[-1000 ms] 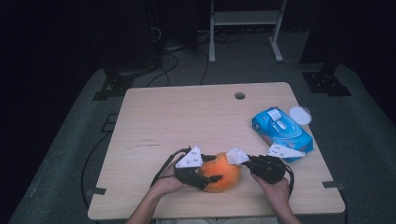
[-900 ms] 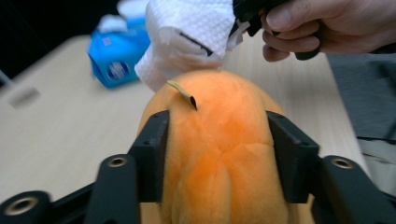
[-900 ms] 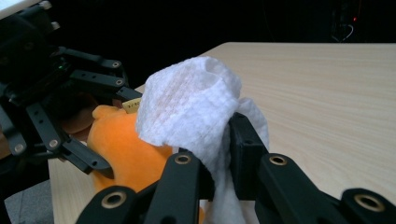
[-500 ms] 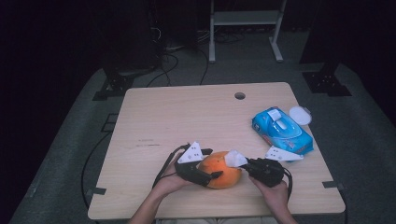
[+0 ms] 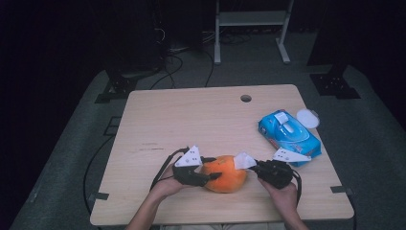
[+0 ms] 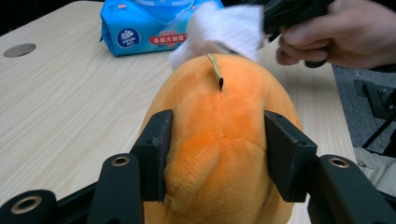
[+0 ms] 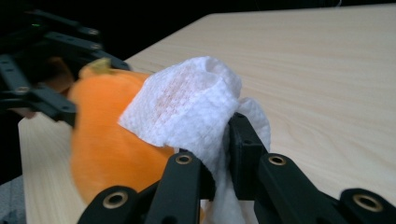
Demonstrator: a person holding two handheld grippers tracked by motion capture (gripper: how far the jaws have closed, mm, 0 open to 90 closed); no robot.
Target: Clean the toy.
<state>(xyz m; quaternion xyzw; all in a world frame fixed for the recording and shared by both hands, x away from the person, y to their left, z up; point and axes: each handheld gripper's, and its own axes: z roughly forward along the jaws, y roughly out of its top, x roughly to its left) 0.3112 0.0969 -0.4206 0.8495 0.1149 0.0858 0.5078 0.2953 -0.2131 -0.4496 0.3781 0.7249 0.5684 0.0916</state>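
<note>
Wooden table (image 5: 191,120): one orange plush (image 5: 224,173) clamped by left tool (image 5: 209,168); right tool (image 5: 253,165) pinching one wipe (image 5: 243,160); one wipes pack (image 5: 288,135).

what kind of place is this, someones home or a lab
Most likely a lab or recording studio, not a home. A bare wooden table with a cable hole stands on grey floor among dark surroundings, with black stand bases and loose cables behind it, plus a white metal frame.
</note>
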